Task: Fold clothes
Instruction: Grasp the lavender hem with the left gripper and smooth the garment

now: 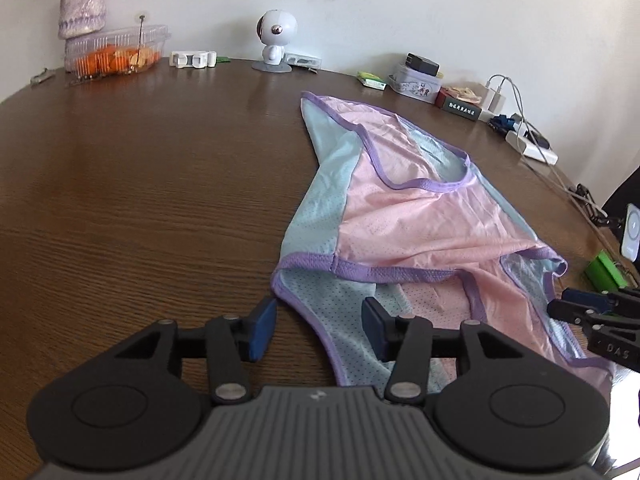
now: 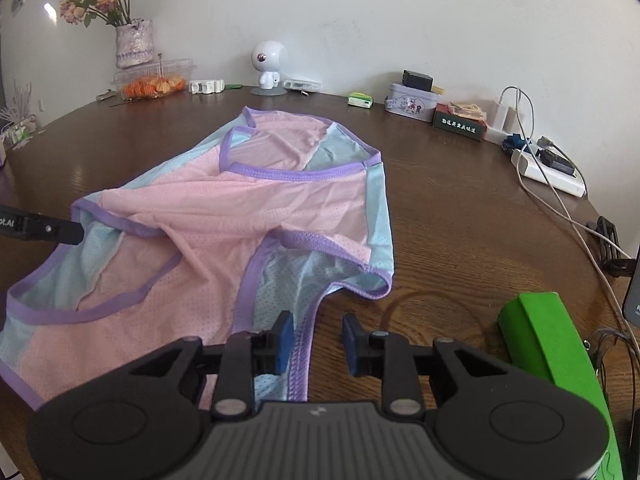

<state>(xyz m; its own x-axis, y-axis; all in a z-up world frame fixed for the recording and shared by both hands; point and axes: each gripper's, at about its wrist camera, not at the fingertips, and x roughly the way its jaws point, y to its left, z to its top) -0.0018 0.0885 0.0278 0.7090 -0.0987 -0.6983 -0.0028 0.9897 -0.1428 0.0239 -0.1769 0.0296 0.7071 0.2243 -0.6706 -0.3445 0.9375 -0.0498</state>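
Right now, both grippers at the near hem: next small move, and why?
Probably close both on the purple trim. The left gripper and right gripper each stand open astride the near edge of the pink-and-blue garment, pads not pressing, and it still lies unfolded on the table.

Brown wooden table (image 1: 140,200), white wall (image 1: 400,8), seemingly daylit.

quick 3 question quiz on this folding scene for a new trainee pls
1. True or false: the left gripper is clamped shut on the garment.
2. What trim colour edges the garment? A) purple B) red C) black
3. Fill in: the purple hem lies between the open pads of the ____ gripper.

Key:
1. False. Its pads stand apart, with the garment's near edge lying between them on the table.
2. A
3. right
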